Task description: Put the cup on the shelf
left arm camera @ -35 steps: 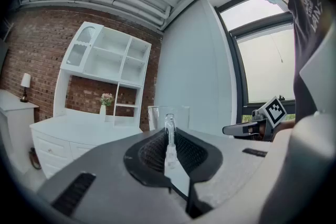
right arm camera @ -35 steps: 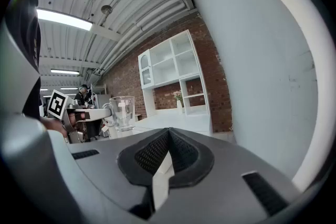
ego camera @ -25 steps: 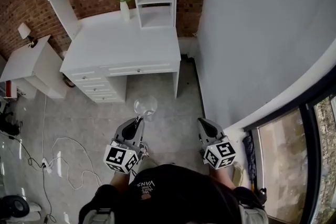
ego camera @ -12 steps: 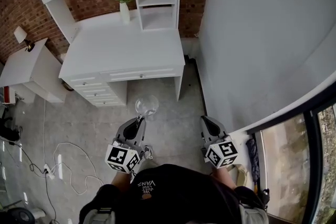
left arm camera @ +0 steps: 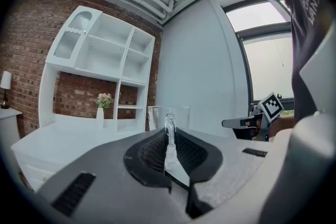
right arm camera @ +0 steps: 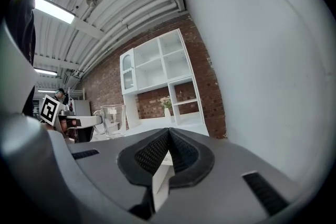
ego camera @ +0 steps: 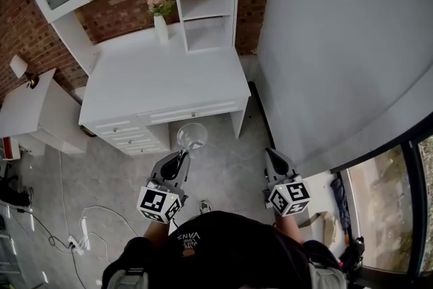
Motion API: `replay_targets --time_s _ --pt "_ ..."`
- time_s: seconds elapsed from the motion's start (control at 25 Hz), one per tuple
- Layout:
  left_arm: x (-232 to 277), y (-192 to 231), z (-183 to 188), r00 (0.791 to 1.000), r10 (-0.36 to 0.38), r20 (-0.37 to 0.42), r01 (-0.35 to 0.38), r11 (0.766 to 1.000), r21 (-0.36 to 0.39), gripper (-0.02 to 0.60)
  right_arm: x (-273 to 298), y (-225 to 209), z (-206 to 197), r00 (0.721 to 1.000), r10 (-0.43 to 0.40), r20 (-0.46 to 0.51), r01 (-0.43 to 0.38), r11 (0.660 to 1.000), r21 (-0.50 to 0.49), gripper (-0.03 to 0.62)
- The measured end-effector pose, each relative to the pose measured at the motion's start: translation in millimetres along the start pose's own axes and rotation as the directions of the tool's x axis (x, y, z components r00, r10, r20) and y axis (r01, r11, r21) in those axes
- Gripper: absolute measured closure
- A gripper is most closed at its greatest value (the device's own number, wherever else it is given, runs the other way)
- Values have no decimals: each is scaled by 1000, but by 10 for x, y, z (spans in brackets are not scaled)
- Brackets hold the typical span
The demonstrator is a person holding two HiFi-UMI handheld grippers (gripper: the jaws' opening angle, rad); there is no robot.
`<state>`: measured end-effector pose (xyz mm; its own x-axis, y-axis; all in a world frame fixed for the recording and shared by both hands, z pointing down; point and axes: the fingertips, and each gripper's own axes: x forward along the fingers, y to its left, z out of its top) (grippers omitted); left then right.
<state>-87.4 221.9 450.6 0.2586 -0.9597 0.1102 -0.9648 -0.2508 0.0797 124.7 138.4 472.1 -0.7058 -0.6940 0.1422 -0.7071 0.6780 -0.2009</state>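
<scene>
Transport is the step in hand, by my reading: the cup (ego camera: pixel 191 137) hangs in the air over the floor, just short of the front edge of the white surface (ego camera: pixel 169 74), and is not yet near the shelf (ego camera: pixel 206 7) at the back. My left gripper (ego camera: pixel 181 154) pinches the cup by its handle, the jaws closed tight on that thin glass loop with the bowl out beyond the tips. My right gripper (ego camera: pixel 272 156) is pressed together on nothing and hangs beside the left, well apart from it.

The cup stands upright, its long axis vertical and its mouth up; from the head view I look straight down into the rim. The handle points back toward me, into the jaws.

Next, I judge, I must carry it forward over the surface and up to one of the open compartments right of the vase (ego camera: pixel 160 27), holding it level. Glass gripped only by the handle may swing, so I would go slowly and set the base flat before I let go.
</scene>
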Motion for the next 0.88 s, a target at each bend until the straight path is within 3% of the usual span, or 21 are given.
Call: replay_targets --time_s 0.4,0.88 --pt "125 675 23 996 -92 -5 92 996 7 555 426 316 -44 995 -102 8 102 995 10 594" --pt "598 964 -39 998 -68 -15 68 998 -8 555 976 57 -21 997 -73 -2 73 997 17 594"
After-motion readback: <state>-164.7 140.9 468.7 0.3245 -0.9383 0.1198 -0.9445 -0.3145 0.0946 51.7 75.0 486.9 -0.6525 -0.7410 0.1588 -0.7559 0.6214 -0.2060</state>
